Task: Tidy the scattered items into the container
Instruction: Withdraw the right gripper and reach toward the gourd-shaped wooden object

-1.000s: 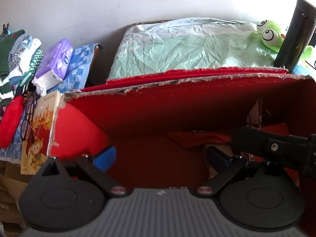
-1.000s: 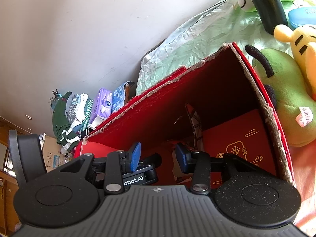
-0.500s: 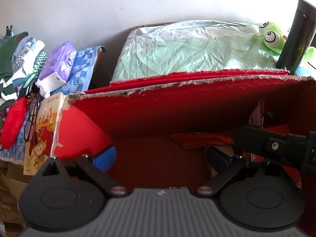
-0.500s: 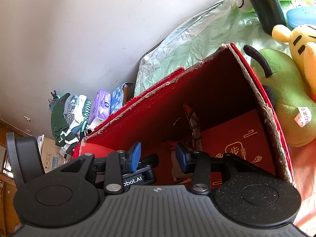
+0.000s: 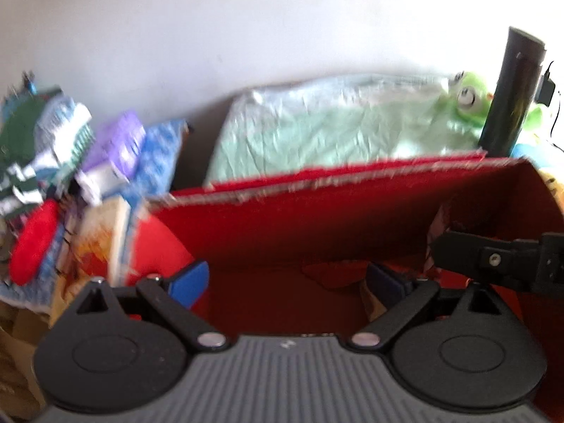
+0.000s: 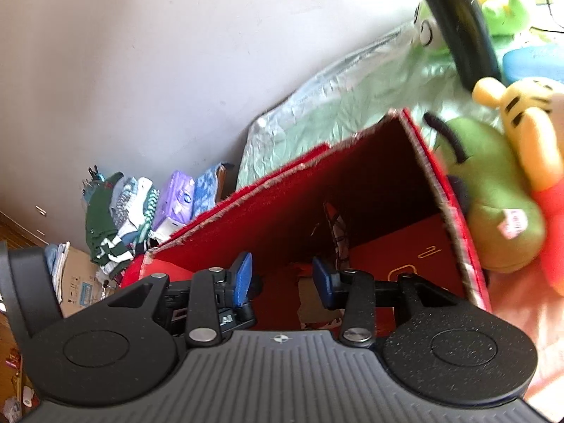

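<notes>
Presently, item one: red box (image 5: 352, 218), open-topped, ragged cardboard rim, long axis running left to right in the left wrist view, opening facing up toward both cameras. Contents: a checked cloth (image 6: 336, 225) standing on edge against the far wall; a red card with gold print (image 6: 405, 257) lying on the floor at the right end; crumpled red paper (image 5: 335, 271) near the middle. Other contents are too dark to tell.

Item two: left gripper (image 5: 287, 282), blue pads wide apart, nothing between them, hanging over the box's near edge. Item three: right gripper (image 6: 282, 282), pads apart by a narrower gap, empty, also over the box interior; its black body shows at the right of the left wrist view.

Outside the box, left: green-and-white clothes (image 6: 105, 218), a purple tissue pack (image 5: 118, 148), a red pouch (image 5: 33, 243), a picture book (image 5: 98, 243). Behind: a pale green bag (image 5: 335, 130), a green frog plush (image 5: 469, 98), a dark flask (image 5: 514, 91). Right: a green pear plush (image 6: 493, 197) touching the box wall, and a yellow tiger plush (image 6: 528, 120).

Change over the last second: the left view has lifted and blurred, with more wall showing; the box sits lower in both views; both grippers' gaps are unchanged.
</notes>
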Motion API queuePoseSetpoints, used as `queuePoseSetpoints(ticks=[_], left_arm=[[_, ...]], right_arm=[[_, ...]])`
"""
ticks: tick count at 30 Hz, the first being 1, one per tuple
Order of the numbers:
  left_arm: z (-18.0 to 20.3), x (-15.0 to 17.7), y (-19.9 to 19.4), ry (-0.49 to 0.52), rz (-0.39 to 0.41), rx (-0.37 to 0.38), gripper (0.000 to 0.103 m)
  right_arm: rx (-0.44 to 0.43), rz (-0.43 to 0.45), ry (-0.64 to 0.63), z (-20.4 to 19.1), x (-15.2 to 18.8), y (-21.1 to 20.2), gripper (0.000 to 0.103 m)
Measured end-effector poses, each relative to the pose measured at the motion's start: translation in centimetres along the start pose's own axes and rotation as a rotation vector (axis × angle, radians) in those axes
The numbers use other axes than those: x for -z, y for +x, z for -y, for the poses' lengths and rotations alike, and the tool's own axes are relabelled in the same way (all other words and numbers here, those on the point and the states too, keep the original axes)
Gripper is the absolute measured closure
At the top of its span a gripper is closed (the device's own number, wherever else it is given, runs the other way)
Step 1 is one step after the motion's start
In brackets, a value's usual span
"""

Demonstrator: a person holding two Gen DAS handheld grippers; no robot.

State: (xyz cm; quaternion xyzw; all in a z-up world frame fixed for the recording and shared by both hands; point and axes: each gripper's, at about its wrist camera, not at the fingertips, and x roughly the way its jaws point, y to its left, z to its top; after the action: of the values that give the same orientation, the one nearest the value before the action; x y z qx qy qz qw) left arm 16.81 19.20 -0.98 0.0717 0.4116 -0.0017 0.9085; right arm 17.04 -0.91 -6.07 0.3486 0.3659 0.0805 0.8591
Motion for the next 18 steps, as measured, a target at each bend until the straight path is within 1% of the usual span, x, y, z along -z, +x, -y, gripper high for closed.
queuePoseSetpoints(ticks=[2, 5, 7, 14, 16, 18], left_arm=[[-0.5, 0.2, -1.8, -0.048, 0.039, 0.031, 0.005], [-1.2, 1.1, -4.3, -0.096, 0.084, 0.047, 0.005], [-1.3, 1.9, -5.5, -0.112, 0.101, 0.065, 0.005], [-1.8, 5.4, -7.6, -0.194, 0.045, 0.177, 0.006], [-2.1, 6.6, -8.3, -0.232, 0.032, 0.228, 0.009], [-2.3, 8.0, -9.0, -0.258, 0.030, 0.273, 0.010]], right_arm=[[-0.017, 0.021, -0.009, 0.0, -0.1, -1.3, 0.061], [-0.002, 0.056, -0.072, -0.4, 0.2, -3.2, 0.061], [-0.009, 0.071, -0.116, -0.7, 0.8, -4.2, 0.061], [-0.023, 0.082, -0.281, -1.4, 3.5, -6.7, 0.060], [-0.044, 0.077, -0.305, -1.3, 3.9, -7.3, 0.060], [-0.068, 0.076, -0.328, -1.1, 4.3, -8.0, 0.060]])
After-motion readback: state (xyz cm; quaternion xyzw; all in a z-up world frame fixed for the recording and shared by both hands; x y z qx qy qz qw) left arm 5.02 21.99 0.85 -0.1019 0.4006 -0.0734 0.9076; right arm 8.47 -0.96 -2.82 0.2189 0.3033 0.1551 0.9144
